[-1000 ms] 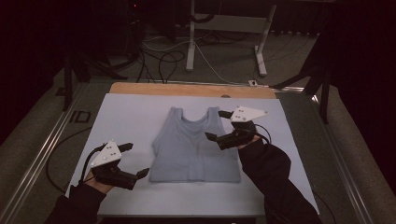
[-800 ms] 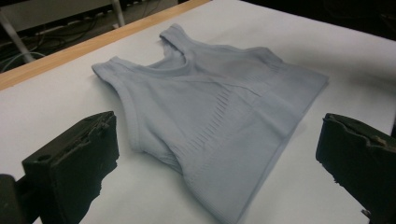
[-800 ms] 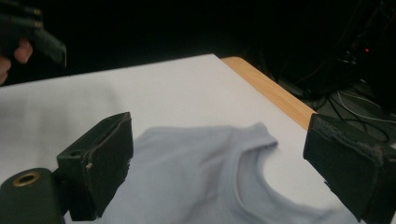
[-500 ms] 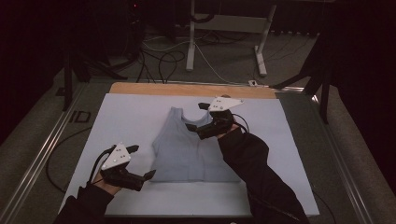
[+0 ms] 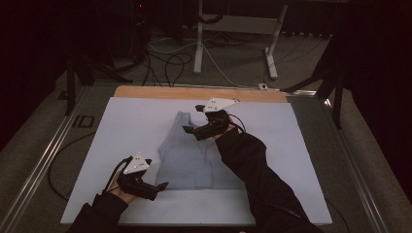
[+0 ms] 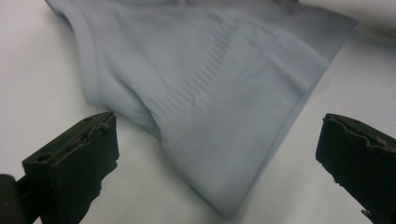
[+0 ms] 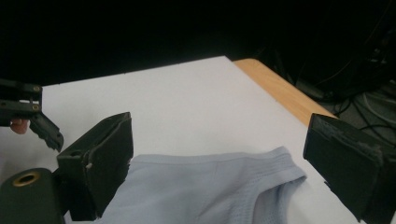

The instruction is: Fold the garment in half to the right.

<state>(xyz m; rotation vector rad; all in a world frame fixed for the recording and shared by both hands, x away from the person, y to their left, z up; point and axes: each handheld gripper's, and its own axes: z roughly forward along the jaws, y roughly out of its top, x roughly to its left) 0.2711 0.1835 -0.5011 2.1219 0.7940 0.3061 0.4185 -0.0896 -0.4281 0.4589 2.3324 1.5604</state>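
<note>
White mat (image 5: 121, 131) bears a vest (image 5: 187, 155), lengthwise near to far, straps far. From above, your left gripper (image 5: 158, 187) sits at its near left hem corner; your right gripper (image 5: 190, 130) hovers over the straps. Left gripper view: jaws wide, empty, hem (image 6: 261, 154) between. Right gripper view: jaws wide, empty, strap (image 7: 280, 179) between.

Both grippers are black, each topped by a grey three-cornered plate with small dark dots. The left gripper (image 5: 160, 186) trails a black cable at lower left. The right gripper (image 5: 190, 130) follows a black sleeve (image 5: 257, 174). Its jaws are blocky, with worn, chipped edges.
</note>
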